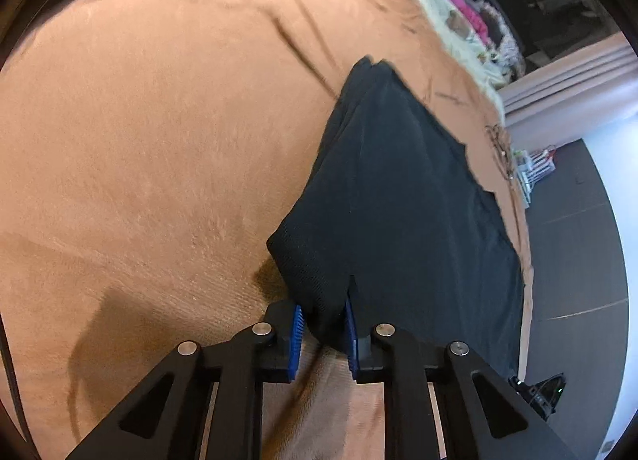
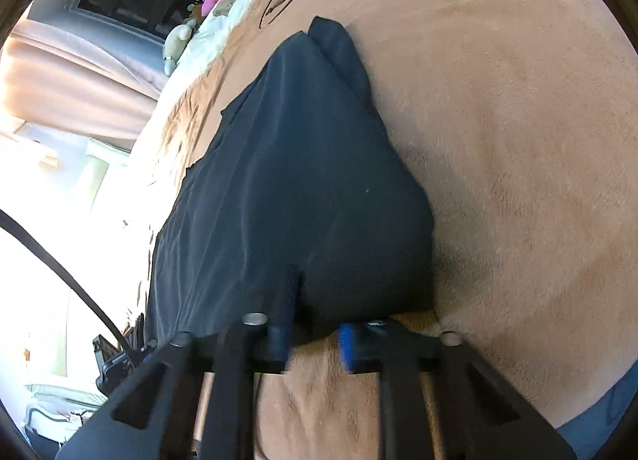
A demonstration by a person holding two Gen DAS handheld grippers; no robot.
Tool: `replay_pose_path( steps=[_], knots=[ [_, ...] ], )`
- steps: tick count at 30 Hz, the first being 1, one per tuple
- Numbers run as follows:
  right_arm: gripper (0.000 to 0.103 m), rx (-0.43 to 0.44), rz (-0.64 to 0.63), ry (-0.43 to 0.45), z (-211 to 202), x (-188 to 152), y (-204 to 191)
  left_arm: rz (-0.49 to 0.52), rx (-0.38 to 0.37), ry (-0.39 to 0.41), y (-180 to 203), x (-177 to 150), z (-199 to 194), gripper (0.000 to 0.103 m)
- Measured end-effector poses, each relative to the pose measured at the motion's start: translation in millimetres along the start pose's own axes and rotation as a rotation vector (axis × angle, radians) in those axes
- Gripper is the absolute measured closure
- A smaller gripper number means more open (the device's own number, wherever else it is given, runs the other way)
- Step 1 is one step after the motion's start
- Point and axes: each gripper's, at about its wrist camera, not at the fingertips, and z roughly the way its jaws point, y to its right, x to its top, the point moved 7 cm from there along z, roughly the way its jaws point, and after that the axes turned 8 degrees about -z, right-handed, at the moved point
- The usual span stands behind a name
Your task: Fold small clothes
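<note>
Where the black garment (image 1: 398, 196) lies on the brown blanket (image 1: 159, 141), both tools grip its near edge — the left gripper (image 1: 323, 334) has cloth pinched between its blue pads (image 1: 297, 336), and the right gripper (image 2: 313, 340) is clenched on the hem likewise.

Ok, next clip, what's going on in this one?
A person is folding a black garment on a tan blanket spread over a bed, with a handheld gripper in each hand. The left gripper is pinched on one near corner of the cloth, and the right gripper is pinched on the other near corner. The near edge is bunched up at the pads while the far end, narrow and partly doubled over, lies on the blanket. The fold itself does not look finished.
</note>
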Motion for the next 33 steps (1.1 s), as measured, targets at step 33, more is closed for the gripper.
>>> replay_pose_path(
  steps=[33],
  knots=[
    [0.086,-0.194,-0.164,0.005,-53,-26,-26,-0.004,-0.159,0.037,-16,-49,-57,0.088]
  ],
)
